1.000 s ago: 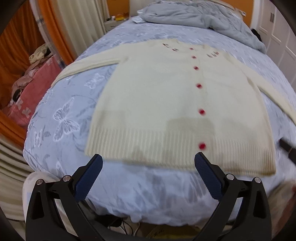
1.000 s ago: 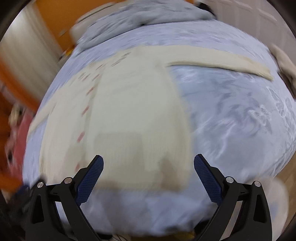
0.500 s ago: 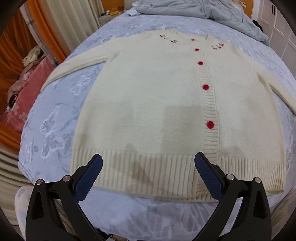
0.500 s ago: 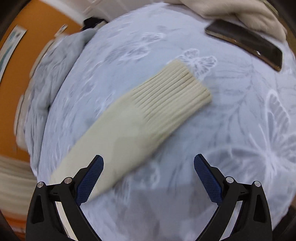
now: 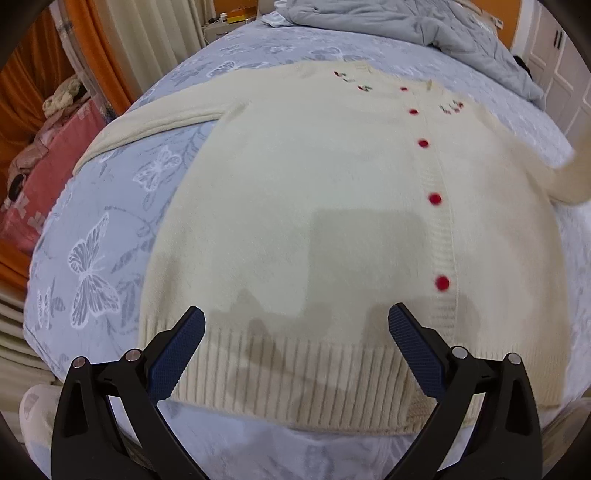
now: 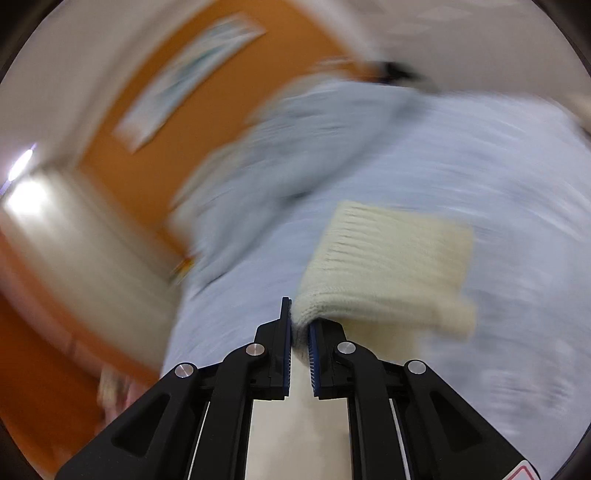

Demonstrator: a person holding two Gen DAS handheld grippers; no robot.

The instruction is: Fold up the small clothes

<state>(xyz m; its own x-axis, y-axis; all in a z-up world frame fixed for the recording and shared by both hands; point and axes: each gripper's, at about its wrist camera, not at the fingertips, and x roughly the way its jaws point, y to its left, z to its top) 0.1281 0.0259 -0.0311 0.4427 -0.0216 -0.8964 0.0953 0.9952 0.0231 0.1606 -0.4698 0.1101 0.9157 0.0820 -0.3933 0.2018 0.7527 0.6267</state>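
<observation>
A cream knitted cardigan (image 5: pixel 314 206) with red buttons lies flat, front up, on a bed with a pale blue butterfly cover (image 5: pixel 122 206). My left gripper (image 5: pixel 295 332) hovers open over the ribbed hem, nothing between its blue pads. One sleeve (image 5: pixel 155 118) stretches out to the left. At the right edge the other sleeve (image 5: pixel 570 177) rises off the bed. In the blurred right wrist view my right gripper (image 6: pixel 300 325) has its jaws closing on that sleeve's ribbed cuff (image 6: pixel 384 258), the knit pinched between the pads and lifted above the cover.
A rumpled grey quilt (image 5: pixel 424 26) lies at the head of the bed. Pink bedding with a soft toy (image 5: pixel 40 162) and orange curtains stand to the left. White cupboard doors (image 5: pixel 565 66) are at the right. An orange wall (image 6: pixel 155 122) shows in the right wrist view.
My left gripper moved forward and lower over the hem. My right gripper swung to the sleeve cuff, closed on it and lifted it off the bed.
</observation>
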